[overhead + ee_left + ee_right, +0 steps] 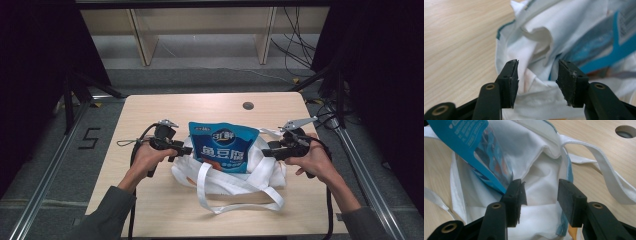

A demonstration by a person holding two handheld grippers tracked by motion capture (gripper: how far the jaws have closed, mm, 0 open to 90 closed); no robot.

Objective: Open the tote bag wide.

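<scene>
High view: blue pouch [223, 146] stands half inside white bag [260, 172] at mid surface [150, 110]. Left claw [186, 150] and right claw [266, 152] flank the bag, both released, jaws parted around cloth folds.

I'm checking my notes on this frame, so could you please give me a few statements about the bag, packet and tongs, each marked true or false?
1. The blue snack packet stands partly inside the white cloth bag. True.
2. The left tongs are clamped shut. False: the jaws are apart, with bag fabric between them.
3. The right tongs are open. True.
4. The bag hangs above the table. False: it lies on it.
</scene>
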